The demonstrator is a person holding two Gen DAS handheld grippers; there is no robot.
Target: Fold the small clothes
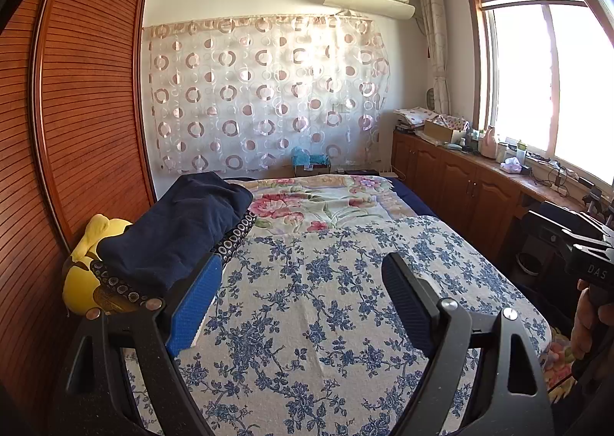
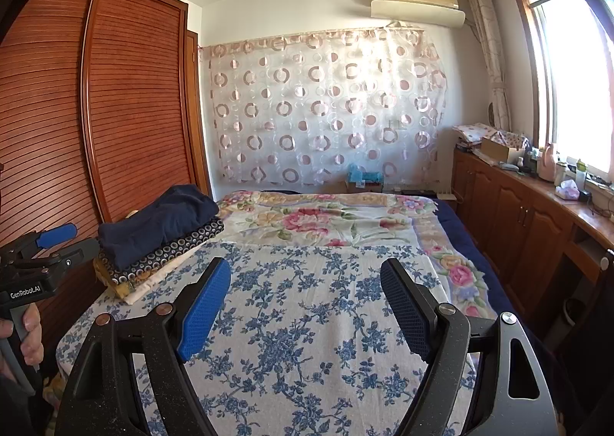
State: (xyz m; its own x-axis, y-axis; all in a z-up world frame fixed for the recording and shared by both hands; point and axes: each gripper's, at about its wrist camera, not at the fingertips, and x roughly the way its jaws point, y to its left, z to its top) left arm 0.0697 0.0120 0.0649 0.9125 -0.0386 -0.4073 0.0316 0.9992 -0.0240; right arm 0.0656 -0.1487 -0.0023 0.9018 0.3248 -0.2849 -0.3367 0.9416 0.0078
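A stack of folded clothes lies at the bed's left edge, with a dark navy garment (image 1: 184, 221) (image 2: 161, 221) on top and a black circle-patterned garment (image 1: 234, 236) (image 2: 172, 252) under it. A white cloth with blue flowers (image 1: 330, 305) (image 2: 307, 313) lies spread flat on the bed in front of both grippers. My left gripper (image 1: 303, 282) is open and empty above this cloth, just right of the stack. My right gripper (image 2: 305, 286) is open and empty above the same cloth. The left gripper also shows in the right wrist view (image 2: 57, 236).
A yellow plush toy (image 1: 88, 267) sits left of the stack against the wooden slatted wardrobe (image 1: 76, 129). A pink floral sheet (image 1: 318, 202) covers the far bed. Wooden cabinets (image 1: 460, 186) with clutter run along the right under the window.
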